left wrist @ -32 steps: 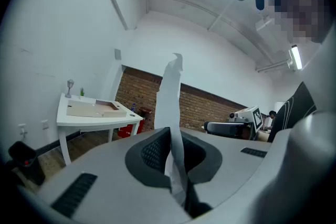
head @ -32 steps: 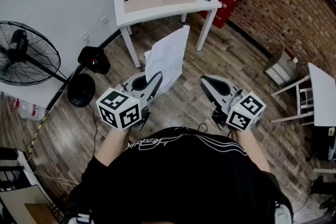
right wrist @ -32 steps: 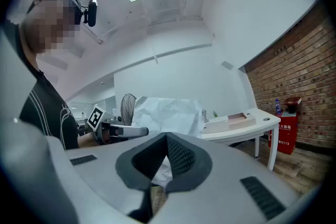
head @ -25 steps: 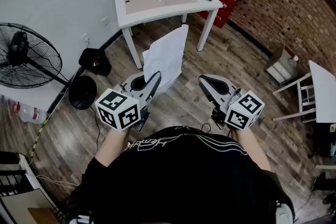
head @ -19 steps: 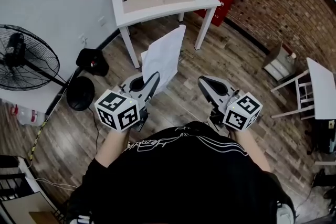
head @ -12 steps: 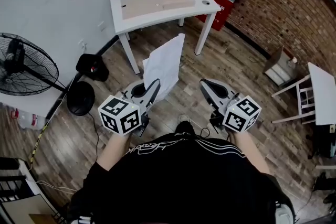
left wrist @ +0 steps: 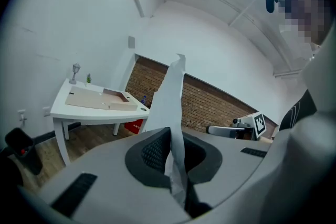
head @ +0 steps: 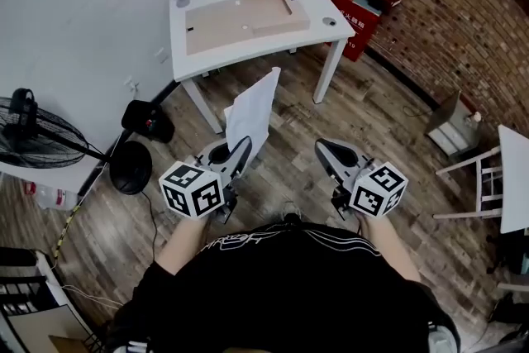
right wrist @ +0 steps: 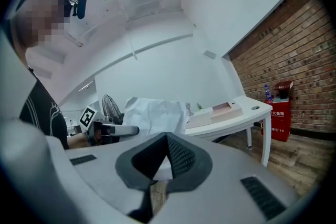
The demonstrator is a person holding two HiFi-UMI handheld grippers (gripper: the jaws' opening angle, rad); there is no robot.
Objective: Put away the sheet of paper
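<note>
A crumpled white sheet of paper (head: 252, 112) stands upright from my left gripper (head: 245, 143), which is shut on its lower edge. In the left gripper view the paper (left wrist: 171, 94) rises edge-on from between the closed pads of the left gripper (left wrist: 171, 132). My right gripper (head: 321, 146) is beside it, apart from the paper, shut with nothing in it. In the right gripper view the jaws of the right gripper (right wrist: 167, 135) meet at the tip, and the paper (right wrist: 155, 115) shows behind them. A white table (head: 248, 55) stands ahead with a brown board (head: 240, 12) on it.
A floor fan (head: 33, 132) and a black bag (head: 149, 120) are at the left by the wall. A red cabinet (head: 364, 8) stands against the brick wall beyond the table. White furniture (head: 504, 178) is at the right. Wooden floor lies between me and the table.
The table has come to look larger and nearer in the head view. Both grippers keep the same pose, and the paper stays in the left one.
</note>
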